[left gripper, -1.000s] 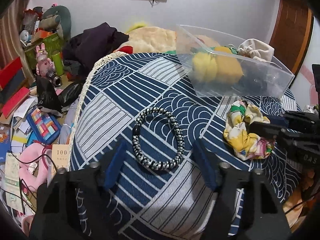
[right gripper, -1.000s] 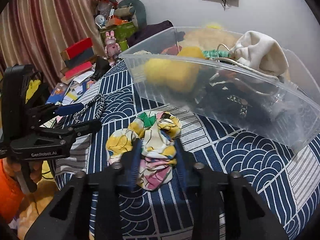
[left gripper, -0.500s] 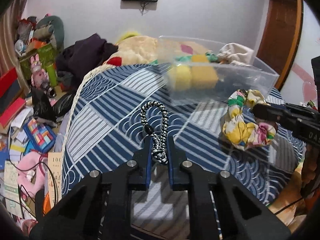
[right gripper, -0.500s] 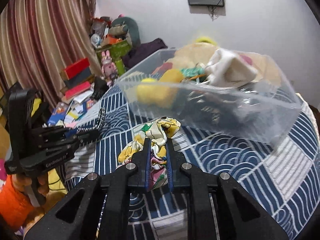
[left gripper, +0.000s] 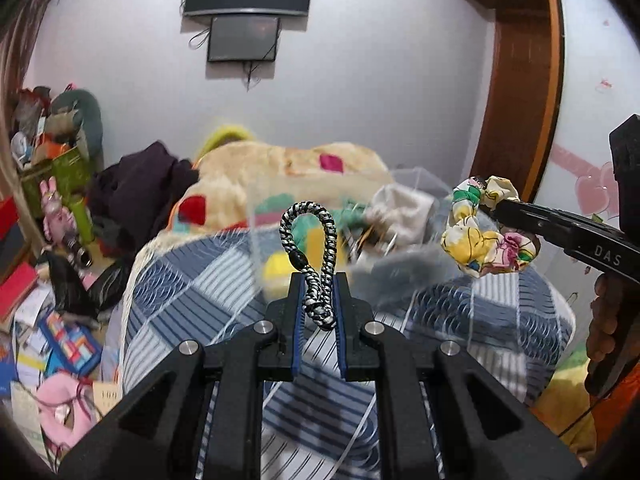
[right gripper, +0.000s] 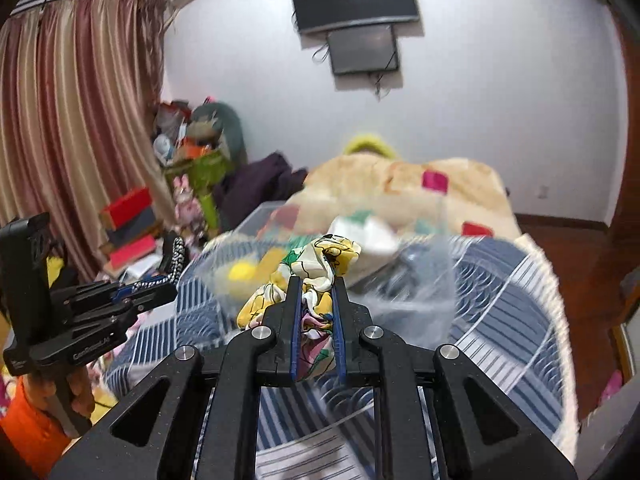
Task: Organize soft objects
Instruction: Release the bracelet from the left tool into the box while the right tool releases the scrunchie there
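My left gripper (left gripper: pixel 319 280) is shut on a black-and-white braided hair tie (left gripper: pixel 310 240), held up in the air above the bed; it also shows in the right wrist view (right gripper: pixel 176 256). My right gripper (right gripper: pixel 316 284) is shut on a floral yellow scrunchie (right gripper: pixel 316 264), lifted too; the scrunchie also shows in the left wrist view (left gripper: pixel 486 232). The clear plastic bin (left gripper: pixel 400 216) with soft things stands blurred ahead of both grippers, also in the right wrist view (right gripper: pixel 404 280).
A blue patterned bedspread (left gripper: pixel 480 312) covers the bed. A beige blanket (left gripper: pixel 280 172) lies behind the bin. Dark clothes (left gripper: pixel 136 184) lie at the left. Books and toys (left gripper: pixel 60 320) litter the floor at the left. A curtain (right gripper: pixel 72 140) hangs at the left.
Both grippers closed on their items and lifted them off the bedspread. The hair tie is squeezed into a narrow loop. The view has tilted up towards the bin.
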Motion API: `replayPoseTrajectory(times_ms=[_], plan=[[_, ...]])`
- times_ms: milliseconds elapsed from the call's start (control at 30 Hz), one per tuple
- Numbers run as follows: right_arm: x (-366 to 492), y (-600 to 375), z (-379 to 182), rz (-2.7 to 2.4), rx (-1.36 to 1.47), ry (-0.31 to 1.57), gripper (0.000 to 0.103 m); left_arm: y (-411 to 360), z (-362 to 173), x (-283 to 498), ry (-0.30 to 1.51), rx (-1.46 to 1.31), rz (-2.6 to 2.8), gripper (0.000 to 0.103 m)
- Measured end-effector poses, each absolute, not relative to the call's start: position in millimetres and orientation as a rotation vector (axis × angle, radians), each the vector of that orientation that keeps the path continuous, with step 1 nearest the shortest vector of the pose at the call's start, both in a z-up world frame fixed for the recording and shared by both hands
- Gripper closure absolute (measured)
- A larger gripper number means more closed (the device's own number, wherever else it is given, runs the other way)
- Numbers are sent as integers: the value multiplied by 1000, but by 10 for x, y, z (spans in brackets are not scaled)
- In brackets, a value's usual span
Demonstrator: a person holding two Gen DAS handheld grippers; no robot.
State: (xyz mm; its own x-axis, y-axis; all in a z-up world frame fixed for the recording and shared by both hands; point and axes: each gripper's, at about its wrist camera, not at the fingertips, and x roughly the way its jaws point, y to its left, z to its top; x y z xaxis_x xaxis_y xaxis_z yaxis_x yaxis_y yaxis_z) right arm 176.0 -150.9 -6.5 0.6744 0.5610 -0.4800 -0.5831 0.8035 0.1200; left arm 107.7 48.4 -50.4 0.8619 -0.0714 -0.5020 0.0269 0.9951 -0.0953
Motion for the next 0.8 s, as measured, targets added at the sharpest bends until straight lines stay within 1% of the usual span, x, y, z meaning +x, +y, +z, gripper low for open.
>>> replayPoseTrajectory(times_ms=[133,300,500,733,767,800], plan=[[1871,-1554,35,596,-49,482,91,402,-394,1247,501,-60,-59,90],[2074,-1522,31,551,-59,478,91,384,-390,1506,509,-71,-83,91],[2364,-1450,-206,549,-59,564,91,398,-564,1827,568,-88,-116,90],[2449,-1418,-418,553,-91,630,91,360,-753,2026,629,-106,-138,90],[2458,-1414,-436,552,-96,637,90,348,-758,2029,628,-103,-137,89],[2456,-1417,-457,549,-99,643,88,336,-766,2023,628,-98,-118,86]])
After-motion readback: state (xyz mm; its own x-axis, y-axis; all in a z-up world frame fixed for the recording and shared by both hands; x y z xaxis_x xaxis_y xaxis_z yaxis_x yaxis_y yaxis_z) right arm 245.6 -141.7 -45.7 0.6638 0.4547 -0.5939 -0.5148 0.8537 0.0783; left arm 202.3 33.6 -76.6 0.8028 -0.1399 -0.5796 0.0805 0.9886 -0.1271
